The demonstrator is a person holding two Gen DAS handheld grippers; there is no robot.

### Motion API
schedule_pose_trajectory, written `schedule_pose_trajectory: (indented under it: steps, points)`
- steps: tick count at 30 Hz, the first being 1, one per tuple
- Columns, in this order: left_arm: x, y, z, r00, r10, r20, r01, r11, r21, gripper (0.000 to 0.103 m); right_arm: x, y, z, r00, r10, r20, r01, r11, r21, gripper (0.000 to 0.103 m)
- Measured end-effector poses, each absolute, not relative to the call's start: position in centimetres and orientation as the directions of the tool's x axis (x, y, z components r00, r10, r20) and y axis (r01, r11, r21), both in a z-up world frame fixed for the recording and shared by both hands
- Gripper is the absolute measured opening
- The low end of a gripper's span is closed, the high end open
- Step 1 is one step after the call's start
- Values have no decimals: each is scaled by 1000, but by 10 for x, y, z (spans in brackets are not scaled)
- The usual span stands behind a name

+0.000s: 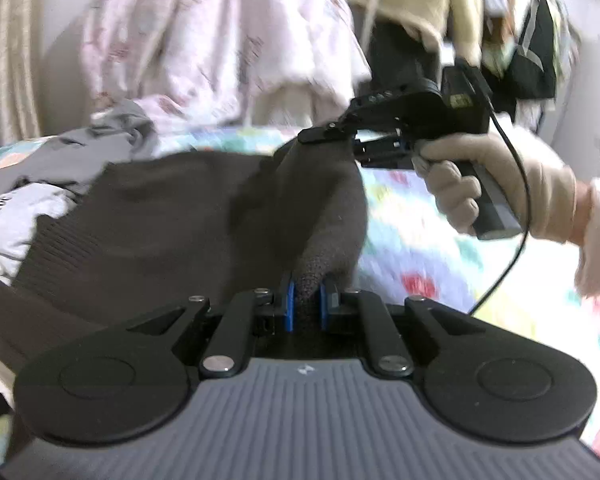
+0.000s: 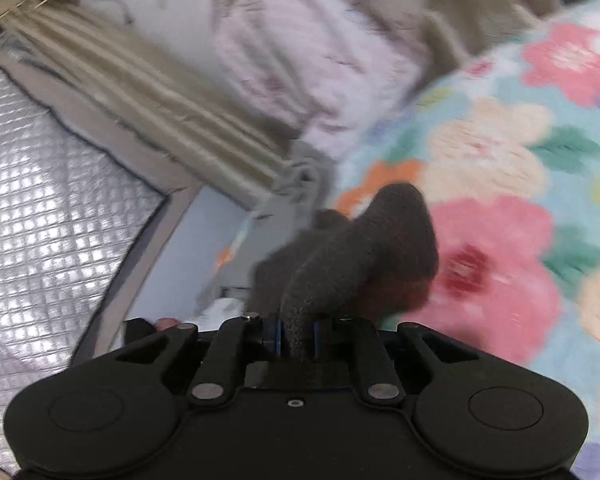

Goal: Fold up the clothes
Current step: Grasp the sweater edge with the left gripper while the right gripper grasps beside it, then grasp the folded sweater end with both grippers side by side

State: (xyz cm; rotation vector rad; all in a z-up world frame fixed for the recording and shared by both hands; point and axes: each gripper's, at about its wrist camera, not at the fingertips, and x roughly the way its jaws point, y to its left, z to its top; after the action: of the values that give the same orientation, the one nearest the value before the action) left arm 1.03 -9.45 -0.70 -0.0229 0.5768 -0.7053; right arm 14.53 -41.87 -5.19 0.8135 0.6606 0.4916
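Bed cover: a fleece blanket with pink, cream and orange flowers on pale blue (image 2: 500, 184) fills the right of the right wrist view and lies under everything in the left wrist view (image 1: 412, 216).
Garment: a dark brown ribbed knit sweater (image 1: 160, 220) lies spread on the blanket, left of centre, with one edge lifted into a ridge between the two tools.
Other laundry: a grey and white crumpled garment (image 1: 60, 168) sits at the far left, touching the sweater; a pale pink printed cloth (image 1: 204, 32) hangs behind.
Only in the right wrist view: a silver quilted mat (image 2: 40, 208) and beige striped curtain (image 2: 148, 100).
Left gripper (image 1: 306, 300): blue pads clenched on a fold of the sweater.
Right gripper (image 2: 298, 336): clamped on the sweater's brown knit (image 2: 360, 248); the left wrist view shows it from outside (image 1: 328, 134), held by a gloved hand (image 1: 496, 184).
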Motion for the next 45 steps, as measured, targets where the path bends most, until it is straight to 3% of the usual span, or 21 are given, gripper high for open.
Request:
schedule_pose_trajectory:
  steps: [2,5,9,17,19,22,25,27,31,35,41,45]
  points:
    - [24,-74,3,609,-643,-464,588,759,-279,11,167,-404,-34,672,649,-357,-153,593,790,17]
    - [48,-39,11,648,-636,-420,521,772,-365,11,202,-368,-11,631,630,-453,-176,684,708,17]
    - [72,-10,2,711,-561,-424,436,825,-360,11,243,-321,5,580,605,-546,-197,754,626,17]
    - [94,45,-21,784,-512,-350,303,809,-504,11,296,-243,7,510,563,-651,-294,825,483,16]
    - [101,52,-26,801,-469,-373,270,838,-474,11,306,-229,0,495,552,-671,-301,834,463,16]
    - [112,61,-40,801,-437,-409,227,854,-469,11,317,-220,-12,478,571,-668,-300,820,486,16]
    - [120,56,-54,771,-357,-527,183,917,-353,11,299,-218,-14,497,553,-668,-332,833,443,18]
    - [124,51,-64,757,-312,-574,166,942,-292,11,283,-218,-14,514,537,-669,-357,843,402,24]
    - [125,55,-67,760,-315,-568,156,937,-312,12,252,-216,-13,547,505,-667,-405,858,318,29]
    - [126,59,-65,781,-286,-556,139,947,-291,12,221,-214,-13,581,475,-661,-446,865,229,44]
    - [118,64,-67,783,-261,-565,110,952,-287,12,165,-211,-21,634,399,-662,-488,871,57,46]
    - [114,67,-63,784,-252,-568,100,953,-285,12,125,-205,-34,706,362,-609,-498,865,-63,46]
